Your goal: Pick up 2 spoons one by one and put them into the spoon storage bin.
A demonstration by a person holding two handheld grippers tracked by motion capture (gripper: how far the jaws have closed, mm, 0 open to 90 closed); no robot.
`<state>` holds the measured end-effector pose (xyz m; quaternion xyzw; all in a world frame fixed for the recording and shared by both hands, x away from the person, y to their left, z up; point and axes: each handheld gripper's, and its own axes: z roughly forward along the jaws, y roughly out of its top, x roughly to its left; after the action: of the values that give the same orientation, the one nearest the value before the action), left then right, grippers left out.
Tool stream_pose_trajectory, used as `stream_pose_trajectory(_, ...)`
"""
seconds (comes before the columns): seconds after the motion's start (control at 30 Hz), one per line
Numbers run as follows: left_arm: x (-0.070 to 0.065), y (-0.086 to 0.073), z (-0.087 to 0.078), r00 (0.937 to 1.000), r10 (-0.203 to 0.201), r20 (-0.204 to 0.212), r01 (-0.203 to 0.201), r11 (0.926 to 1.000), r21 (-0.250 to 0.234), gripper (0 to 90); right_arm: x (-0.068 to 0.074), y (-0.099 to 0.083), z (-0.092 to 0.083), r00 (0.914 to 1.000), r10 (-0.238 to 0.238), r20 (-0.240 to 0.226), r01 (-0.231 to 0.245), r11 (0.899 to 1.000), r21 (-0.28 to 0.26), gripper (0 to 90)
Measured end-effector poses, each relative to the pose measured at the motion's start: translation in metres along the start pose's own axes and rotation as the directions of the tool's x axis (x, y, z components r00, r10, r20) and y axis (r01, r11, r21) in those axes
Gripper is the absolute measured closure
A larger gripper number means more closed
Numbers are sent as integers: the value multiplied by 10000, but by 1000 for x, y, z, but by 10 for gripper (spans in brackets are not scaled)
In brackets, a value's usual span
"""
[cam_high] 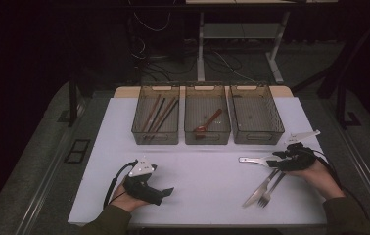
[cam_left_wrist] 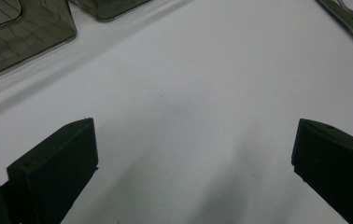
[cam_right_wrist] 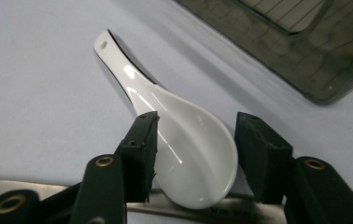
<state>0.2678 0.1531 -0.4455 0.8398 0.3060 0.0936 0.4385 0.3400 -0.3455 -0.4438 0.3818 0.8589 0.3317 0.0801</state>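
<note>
A white ceramic spoon lies on the white table, its bowl resting on a steel knife blade. My right gripper stands open with its jaws on either side of the bowl. The left pad sits at the bowl's edge, and the right pad is just beside it. In the high view the right gripper is at the right of the table and the spoon's handle sticks out to its left. My left gripper rests at the front left, open, with nothing between its jaws.
Three smoky plastic bins stand in a row at the back. The left bin holds chopsticks, the middle bin holds a brown spoon, and the right bin looks bare. A knife and a fork lie below the right hand.
</note>
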Motion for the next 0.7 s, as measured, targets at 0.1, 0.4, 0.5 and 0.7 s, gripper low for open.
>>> stream_pose_trajectory(0.1,0,0,0,10000,-14,5,14,10000,45,0,2,1,0,9998,-181,-60,181,9998,15,560)
stream_pose_trajectory(0.4,0,0,1,10000,2,-18,-2,9999,105,0,4,0,0,9983,-358,-451,362,9993,80,689)
stream_pose_trajectory(0.5,0,0,1,10000,11,-20,-11,9999,104,0,4,0,0,9974,-369,-625,372,9993,35,744)
stream_pose_trajectory(0.7,0,0,1,10000,-23,-23,23,10000,95,0,5,2,-2,9937,-428,-1038,421,9991,-94,819)
